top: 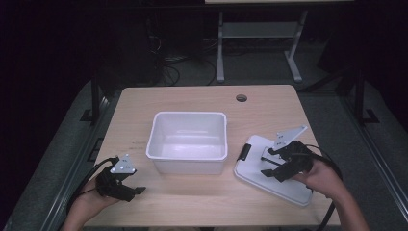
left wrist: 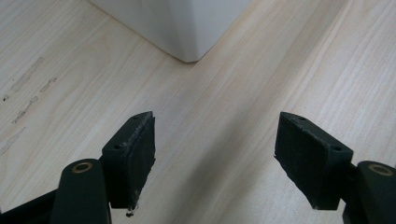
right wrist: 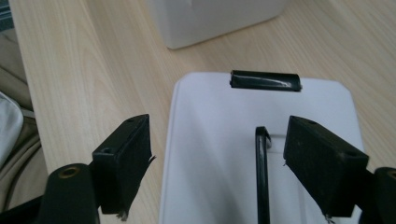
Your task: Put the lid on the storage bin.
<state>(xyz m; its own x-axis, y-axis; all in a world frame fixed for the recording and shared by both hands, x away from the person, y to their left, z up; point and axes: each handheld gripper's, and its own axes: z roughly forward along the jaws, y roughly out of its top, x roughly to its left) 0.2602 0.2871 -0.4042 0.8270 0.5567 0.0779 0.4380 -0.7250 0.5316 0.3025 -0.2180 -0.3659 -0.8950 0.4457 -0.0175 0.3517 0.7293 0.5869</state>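
- The white lid [top: 274, 171] lies flat on the counter [top: 202, 202], just right of the white bin [top: 188, 142] and apart from it.
- The right claw [right wrist: 217, 158] hovers over the lid, jaws spread wide and gripping nothing; the lid's thin black handle [right wrist: 262, 172] stands between them, nearer one jaw.
- The left claw [left wrist: 215, 156] waits released above bare counter near the bin's front corner.
- The lid looks like light, stiff, smooth plastic, likely slippery on its flat face.
- The raised handle seems the surest hold; the black latch [right wrist: 265, 80] at the edge is a poorer one.
- The bin stands open and appears empty.
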